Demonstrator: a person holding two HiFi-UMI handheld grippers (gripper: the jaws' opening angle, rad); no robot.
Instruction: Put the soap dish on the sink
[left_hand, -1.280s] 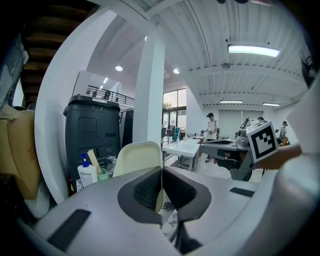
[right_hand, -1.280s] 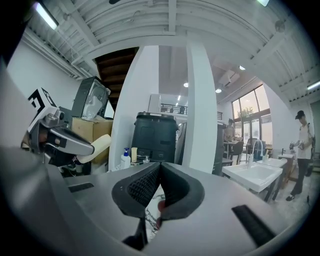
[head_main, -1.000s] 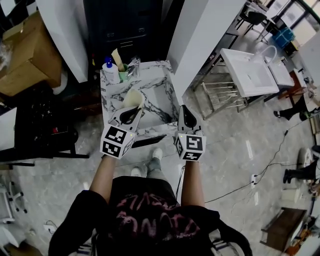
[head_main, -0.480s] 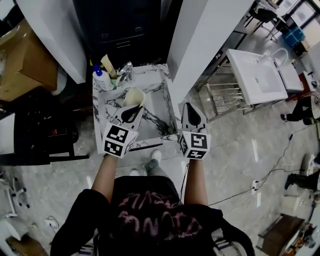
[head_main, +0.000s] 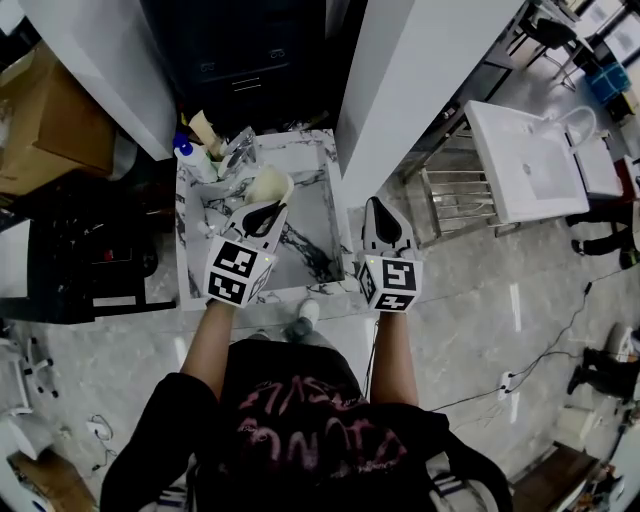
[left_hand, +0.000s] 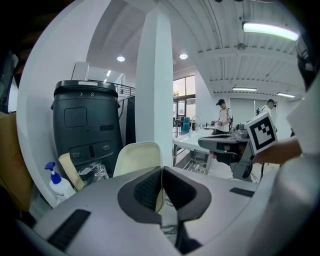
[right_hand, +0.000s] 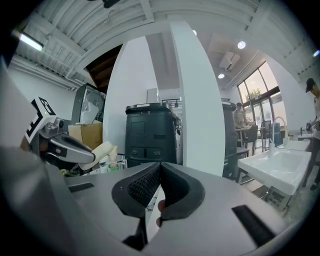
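The cream soap dish is pinched by one edge in my left gripper, which is shut on it. It hangs over the marble sink, close to the faucet at the back left. In the left gripper view the soap dish stands upright between the jaws of my left gripper. My right gripper is shut on nothing, level with the sink's right edge. The right gripper view shows my right gripper with jaws together and the soap dish off to the left.
A blue-capped soap bottle and a cup of items stand at the sink's back left corner. A dark cabinet is behind the sink, a white pillar to its right. A white basin stands farther right, a cardboard box left.
Both grippers have moved forward relative to the marble sink. The soap dish, still held, now hangs deeper over the sink near the faucet.
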